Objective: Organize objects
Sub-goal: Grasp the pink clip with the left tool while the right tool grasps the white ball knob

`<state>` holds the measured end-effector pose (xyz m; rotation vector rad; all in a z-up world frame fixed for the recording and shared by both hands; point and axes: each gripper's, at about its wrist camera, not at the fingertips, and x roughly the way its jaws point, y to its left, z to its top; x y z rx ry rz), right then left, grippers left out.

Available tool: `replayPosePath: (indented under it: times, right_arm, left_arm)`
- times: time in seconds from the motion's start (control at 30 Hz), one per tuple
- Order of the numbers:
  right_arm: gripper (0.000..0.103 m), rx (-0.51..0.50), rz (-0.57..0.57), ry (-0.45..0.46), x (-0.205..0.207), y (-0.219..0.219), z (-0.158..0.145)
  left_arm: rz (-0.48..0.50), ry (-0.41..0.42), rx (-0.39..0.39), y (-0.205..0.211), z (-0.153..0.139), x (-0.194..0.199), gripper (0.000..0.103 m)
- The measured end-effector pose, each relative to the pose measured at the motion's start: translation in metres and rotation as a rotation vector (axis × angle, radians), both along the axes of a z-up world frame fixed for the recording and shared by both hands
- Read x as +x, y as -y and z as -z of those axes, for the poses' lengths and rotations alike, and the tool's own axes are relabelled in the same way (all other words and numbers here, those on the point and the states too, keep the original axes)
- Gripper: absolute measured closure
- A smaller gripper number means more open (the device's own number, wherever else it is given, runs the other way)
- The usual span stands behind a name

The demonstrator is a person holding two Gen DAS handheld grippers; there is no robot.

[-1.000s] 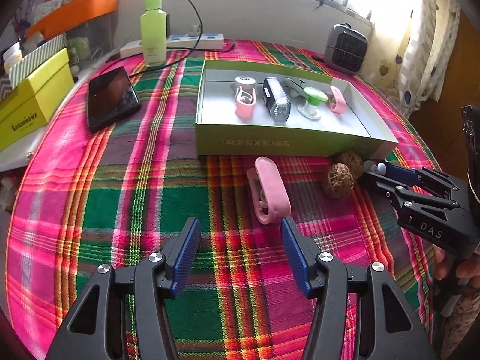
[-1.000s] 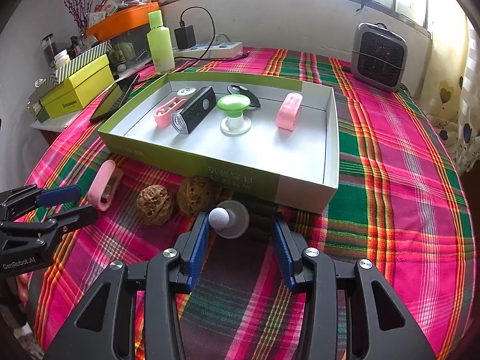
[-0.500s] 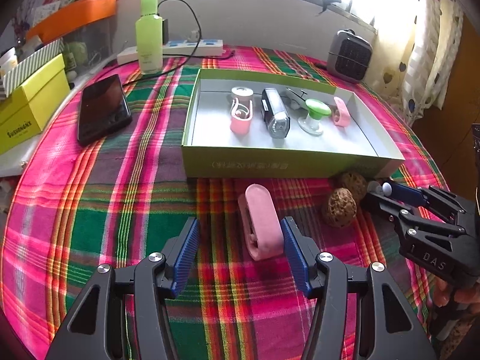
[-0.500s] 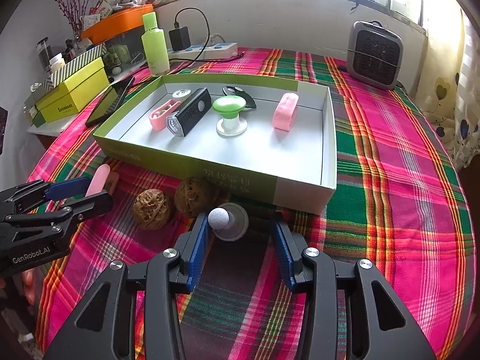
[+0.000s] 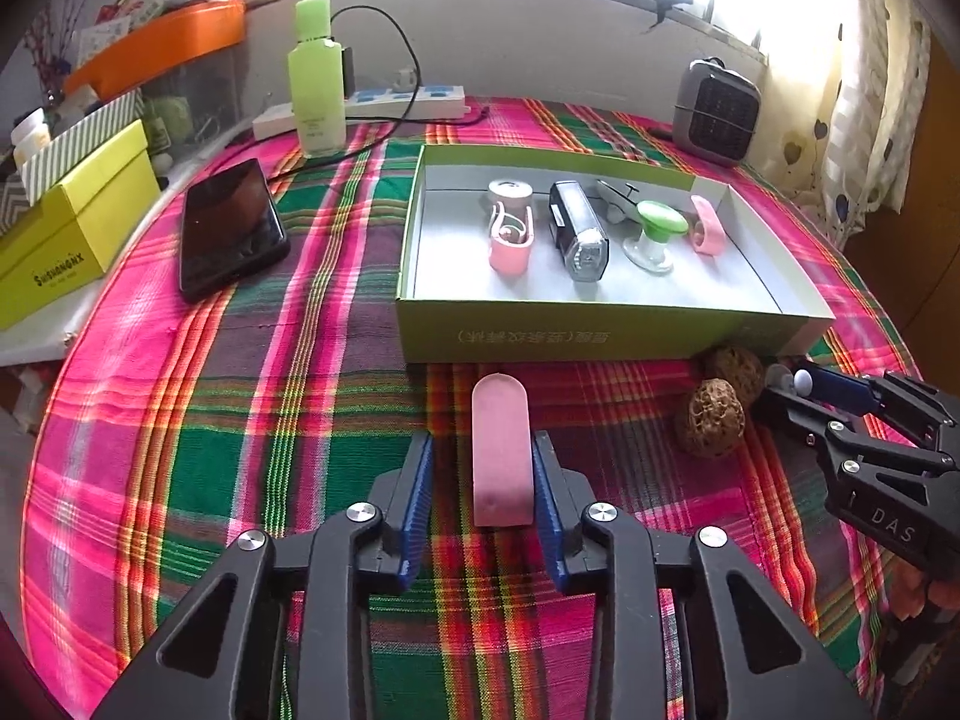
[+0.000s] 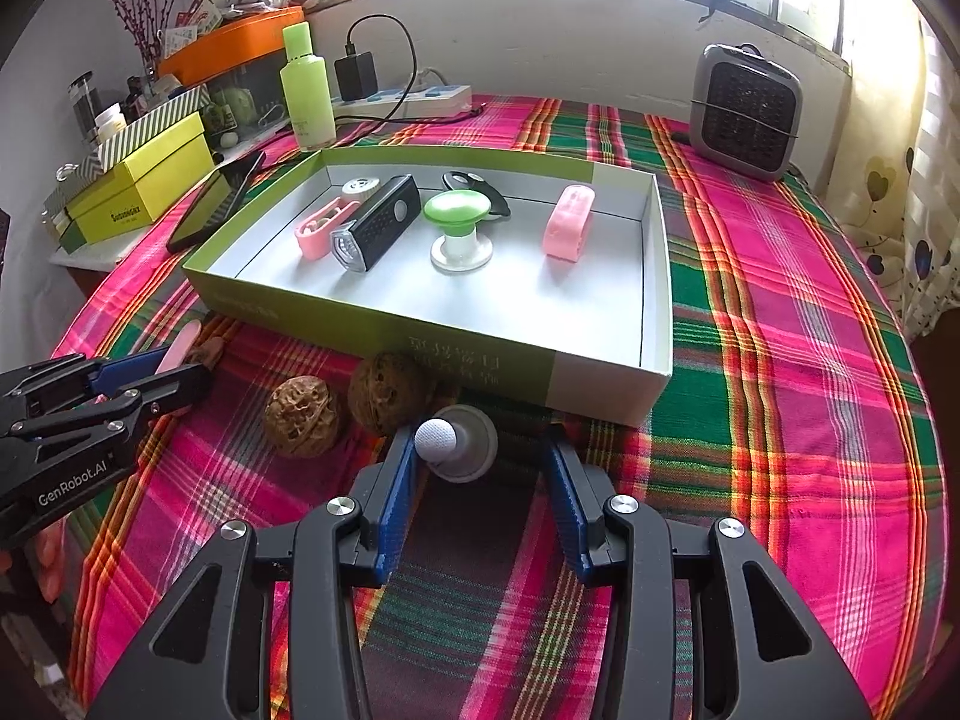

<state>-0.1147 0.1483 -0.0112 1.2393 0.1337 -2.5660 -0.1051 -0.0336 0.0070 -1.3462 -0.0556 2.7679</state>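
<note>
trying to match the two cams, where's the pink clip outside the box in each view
Left wrist view: pink clip stands low centre, pinched between the left gripper fingers, whose jaws have just been closing.
Right wrist view: far left, only its pink edge shows at that gripper's tip.
Shared landmark: the two walnuts before the green box.

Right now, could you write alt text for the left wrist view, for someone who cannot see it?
The left gripper has just closed on a pink clip above a plaid tablecloth. Behind it a green tray holds small gadgets; two walnuts and the right gripper are at right.
</note>
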Motion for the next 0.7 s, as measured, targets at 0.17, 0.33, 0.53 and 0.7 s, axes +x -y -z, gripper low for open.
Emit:
replayPosePath:
  times: [0.17,0.33,0.53,0.7]
  right_arm:
    - [0.068,-0.009,0.000,0.001,0.0013,-0.0003,-0.0002]
    - [0.076,-0.018,-0.004,0.002,0.0027,0.0009,-0.0008]
    - [0.076,-0.025,-0.004,0.003,0.0034,-0.0003,-0.0008]
    - [0.076,-0.038,-0.009,0.001,0.0065,0.0001,-0.0026]
  left_arm:
    - [-0.011,-0.002,0.001,0.0030,0.0003,-0.0003,0.083]
    - [-0.015,-0.004,-0.001,0.0048,0.0003,0.0002,0.087]
    - [-0.008,-0.008,0.006,0.0046,-0.0001,0.0015,0.087]
    - [-0.002,-0.014,0.008,0.0020,-0.0026,0.0024,0.087]
